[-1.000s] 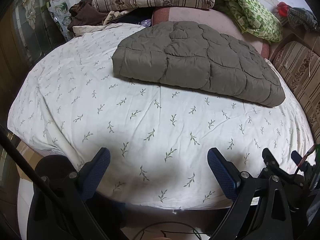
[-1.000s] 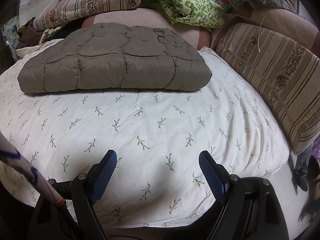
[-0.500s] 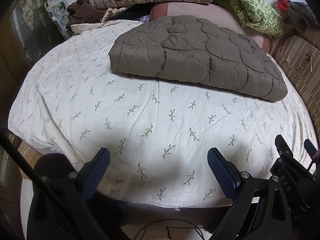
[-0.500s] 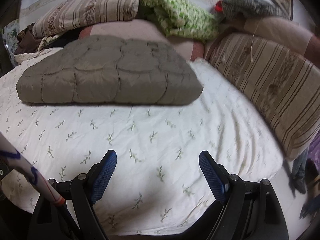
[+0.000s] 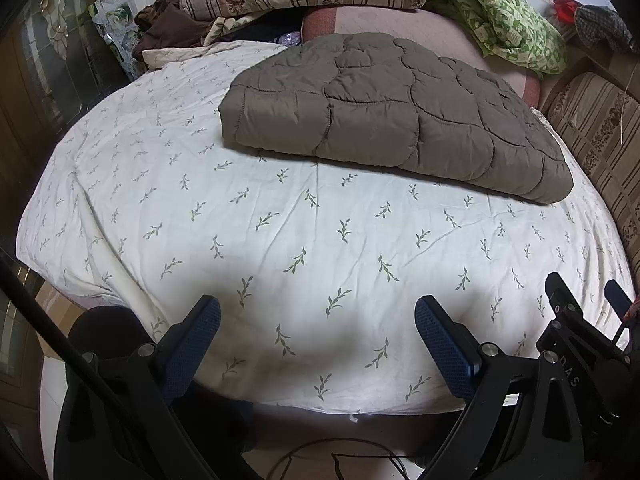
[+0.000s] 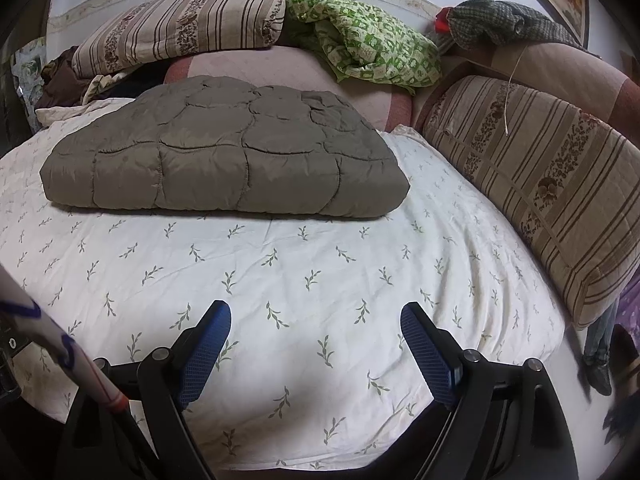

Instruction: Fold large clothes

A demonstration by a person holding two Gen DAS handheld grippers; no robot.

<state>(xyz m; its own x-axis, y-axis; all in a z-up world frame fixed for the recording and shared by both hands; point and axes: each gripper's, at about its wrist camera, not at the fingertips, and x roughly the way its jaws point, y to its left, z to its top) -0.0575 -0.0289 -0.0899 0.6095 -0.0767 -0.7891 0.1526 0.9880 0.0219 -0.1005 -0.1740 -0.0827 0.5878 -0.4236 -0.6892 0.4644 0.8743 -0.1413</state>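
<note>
Far to the left of my claws, past the bed's edge, dark brown clothing (image 5: 168,30) lies in a limp crumpled heap. Below both claws spreads the sheet (image 5: 320,248), smooth cream cotton printed with small green sprigs and creased by fine wrinkles. My left claw (image 5: 318,328) stands wide over its near edge, the blue cross-hatched pads (image 5: 192,340) gripping nothing, only printed cloth showing between them. Ahead of it, well apart, rests the task's thing: the folded quilt (image 5: 392,120), a puffy grey-brown slab with a slightly shiny shell, stitched into rounded scalloped pillows, its near edge thick and rolled. Behind the quilt a striped pillow (image 6: 176,28) with brown floral bands sits on a dusty pink quilted cushion (image 6: 280,68). My right claw (image 6: 316,322) is likewise spread wide and empty, its ribbed blue pads (image 6: 430,354) above bare sheet, the quilt ahead and a little to its left, untouched. Beyond and to the right, a green patterned blanket (image 6: 368,48) is bunched in soft folds. Farther right a long bolster (image 6: 540,184), beige with brown stripes and flower bands, runs beside the sheet's edge, and a grey checked cloth (image 6: 504,24) slumps on top behind it.
</note>
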